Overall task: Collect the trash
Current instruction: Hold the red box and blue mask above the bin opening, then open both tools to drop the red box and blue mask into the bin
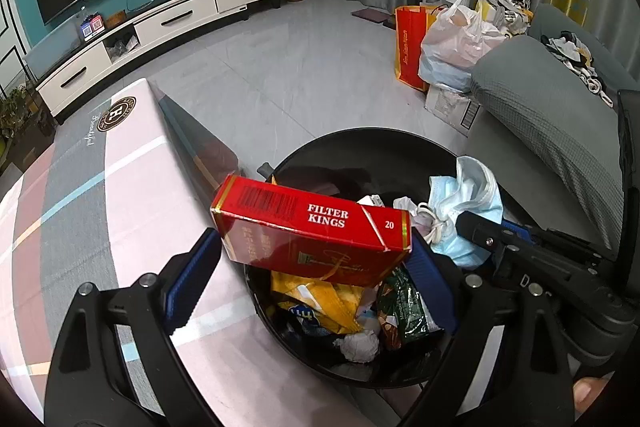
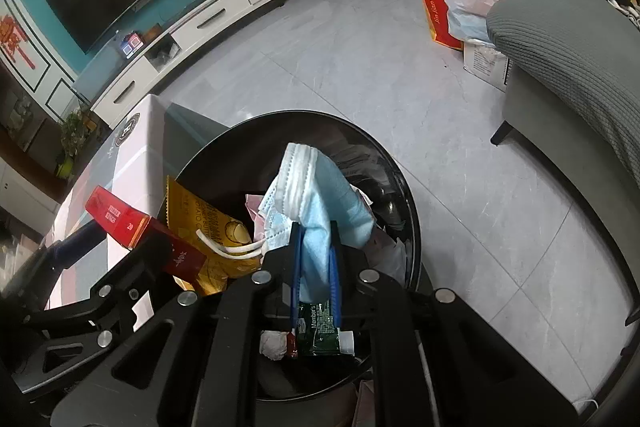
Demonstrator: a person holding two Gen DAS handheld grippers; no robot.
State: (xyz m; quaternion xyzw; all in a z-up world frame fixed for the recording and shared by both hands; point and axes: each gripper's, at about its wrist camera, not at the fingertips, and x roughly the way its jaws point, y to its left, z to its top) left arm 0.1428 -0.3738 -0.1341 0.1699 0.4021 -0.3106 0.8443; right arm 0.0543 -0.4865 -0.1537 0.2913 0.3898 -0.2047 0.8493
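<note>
A red cigarette box (image 1: pixel 312 223) marked "FILTER KINGS" hangs over the black round bin (image 1: pixel 360 139), with my left gripper (image 1: pixel 314 245) shut on its two ends, jaws wide. The right wrist view shows the same box (image 2: pixel 120 219) at the bin's left rim. My right gripper (image 2: pixel 316 231) is shut on a light blue face mask (image 2: pixel 316 195), which it holds above the bin (image 2: pixel 280 119); the mask's white ear loops dangle to the left. From the left wrist view the mask (image 1: pixel 468 195) and right gripper (image 1: pixel 480 231) are at the bin's right side.
The bin holds a yellow chip bag (image 1: pixel 320 299), a green wrapper (image 1: pixel 404 307) and crumpled paper (image 1: pixel 360 347). A table with a pink and grey cloth (image 1: pixel 100 207) adjoins it on the left. A grey sofa (image 1: pixel 540 115) is at right, bags (image 1: pixel 452 43) beyond on the tiled floor.
</note>
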